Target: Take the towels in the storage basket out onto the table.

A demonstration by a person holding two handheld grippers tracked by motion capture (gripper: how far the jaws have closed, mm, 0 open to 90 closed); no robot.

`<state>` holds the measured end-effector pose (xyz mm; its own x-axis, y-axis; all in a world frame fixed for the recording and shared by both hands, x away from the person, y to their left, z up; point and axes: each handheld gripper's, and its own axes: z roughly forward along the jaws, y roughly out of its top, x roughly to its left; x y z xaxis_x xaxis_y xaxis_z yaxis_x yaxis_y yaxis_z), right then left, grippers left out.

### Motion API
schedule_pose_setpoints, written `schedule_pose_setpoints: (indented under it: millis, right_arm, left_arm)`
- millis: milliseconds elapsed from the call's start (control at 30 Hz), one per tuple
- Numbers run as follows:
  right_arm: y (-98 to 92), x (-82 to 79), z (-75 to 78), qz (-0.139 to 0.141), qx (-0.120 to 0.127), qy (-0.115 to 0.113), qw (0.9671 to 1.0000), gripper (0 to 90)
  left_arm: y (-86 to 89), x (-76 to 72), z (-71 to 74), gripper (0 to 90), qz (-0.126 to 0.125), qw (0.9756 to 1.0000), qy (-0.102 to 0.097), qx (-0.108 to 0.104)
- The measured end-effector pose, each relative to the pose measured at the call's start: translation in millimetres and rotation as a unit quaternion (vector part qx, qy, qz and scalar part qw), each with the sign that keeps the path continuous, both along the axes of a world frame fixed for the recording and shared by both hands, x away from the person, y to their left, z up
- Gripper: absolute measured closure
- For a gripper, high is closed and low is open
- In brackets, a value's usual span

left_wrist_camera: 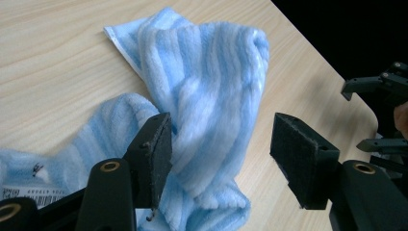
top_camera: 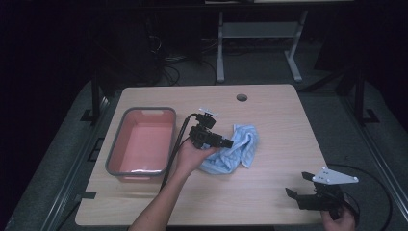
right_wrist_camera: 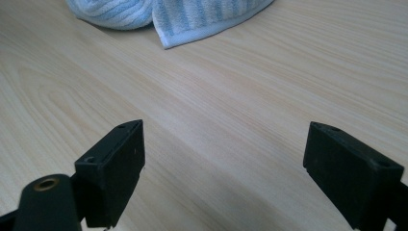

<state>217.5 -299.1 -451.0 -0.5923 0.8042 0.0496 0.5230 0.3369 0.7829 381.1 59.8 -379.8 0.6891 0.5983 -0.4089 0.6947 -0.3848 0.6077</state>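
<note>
My left claw (left_wrist_camera: 219, 154) hovers spread over the crumpled blue towel (left_wrist_camera: 207, 91) at mid-bench (top_camera: 269, 110), beside the pink tub (top_camera: 144, 139); my right claw (right_wrist_camera: 226, 168), also spread, rests near the bench's corner.

The high view is dim, the room around the table (top_camera: 269, 120) nearly black; both gripper views are brighter and evenly lit; the towel (left_wrist_camera: 207, 96) sharp, nearest jaws slightly soft.

a light wood-grain table (top_camera: 279, 120) with a round cable hole (top_camera: 241, 97) stands on grey floor (top_camera: 67, 144). behind, a white-legged desk frame (top_camera: 257, 43) and tangled cables (top_camera: 168, 62) in darkness.
</note>
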Motion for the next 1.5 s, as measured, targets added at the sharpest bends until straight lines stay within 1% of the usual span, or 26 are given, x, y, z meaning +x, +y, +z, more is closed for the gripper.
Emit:
schedule_pose_setpoints:
  millis: [233,267,367,433,667,700,800,867,933,1033,1133,1167,1233,1300,1367,1400,1500]
  right_arm:
    - [-0.4,0.4,-0.3,-0.002,0.0,0.001,1.0,14.1]
    - [-0.5,0.4,-0.4,-0.002,-0.001,0.001,1.0,14.1]
    - [-0.8,1.0,-0.8,-0.001,-0.003,0.001,1.0,14.1]
    - [-0.8,1.2,-1.0,-0.002,-0.003,0.002,1.0,14.1]
    - [-1.7,1.6,-1.6,-0.006,-0.002,0.004,1.0,14.1]
    - [-1.8,1.5,-1.6,-0.007,-0.002,0.005,1.0,14.1]
    - [-1.7,1.8,-1.6,-0.006,-0.003,0.005,1.0,14.1]
    - [-1.4,1.7,-1.6,-0.007,-0.003,0.005,1.0,14.0]
    - [-1.4,1.4,-1.3,-0.006,-0.005,0.005,1.0,14.1]
    - [-1.4,1.4,-1.4,-0.006,-0.005,0.005,1.0,14.1]
    - [-1.3,1.4,-1.5,-0.007,-0.005,0.005,1.0,14.1]
    - [-1.2,1.5,-1.7,-0.007,-0.005,0.005,1.0,14.1]
    - [-0.9,1.7,-2.0,-0.008,-0.005,0.005,0.9999,14.1]
    - [-0.7,1.7,-2.1,-0.009,-0.005,0.005,0.9999,14.1]
    - [-0.5,1.7,-2.2,-0.01,-0.005,0.007,0.9999,14.1]
    - [-0.2,1.7,-2.2,-0.01,-0.006,0.008,0.9999,14.1]
    - [0.0,1.6,-2.1,-0.011,-0.006,0.008,0.9999,14.1]
  left_arm:
    - [3.2,-11.0,3.0,38.9,-0.01,0.9999,-0.007,-0.001]
    - [5.4,-14.3,1.8,38.8,-0.012,0.9999,-0.007,-0.002]
    - [6.6,-16.1,1.1,38.6,-0.014,0.9999,-0.008,0.001]
    - [8.3,-18.1,0.1,38.3,-0.014,0.9999,-0.007,-0.004]
    - [14.8,-27.4,-4.4,36.4,-0.016,0.9998,-0.012,0.005]
    - [16.4,-28.8,-5.3,36.3,-0.019,0.9998,-0.01,0.004]
    - [18.6,-32.9,-5.8,35.2,-0.02,0.9997,-0.014,0.006]
    - [20.1,-36.3,-6.2,33.9,-0.02,0.9997,-0.014,0.003]
    - [21.4,-39.3,-6.9,33.8,-0.023,0.9996,-0.018,0.008]
    - [23.5,-43.1,-9.5,33.3,-0.022,0.9996,-0.015,0.007]
    - [24.9,-46.7,-11.7,32.6,-0.023,0.9996,-0.018,0.006]
    - [25.7,-47.9,-12.0,32.2,-0.025,0.9995,-0.017,0.009]
    - [27.5,-50.9,-13.1,32.1,-0.026,0.9993,-0.023,0.013]
    - [28.5,-52.6,-14.5,31.9,-0.026,0.9994,-0.019,0.009]
    - [29.4,-55.2,-16.4,31.8,-0.026,0.9994,-0.021,0.012]
    - [30.1,-56.4,-16.9,31.3,-0.027,0.9993,-0.021,0.016]
    - [31.6,-60.2,-18.9,30.9,-0.029,0.9992,-0.022,0.015]
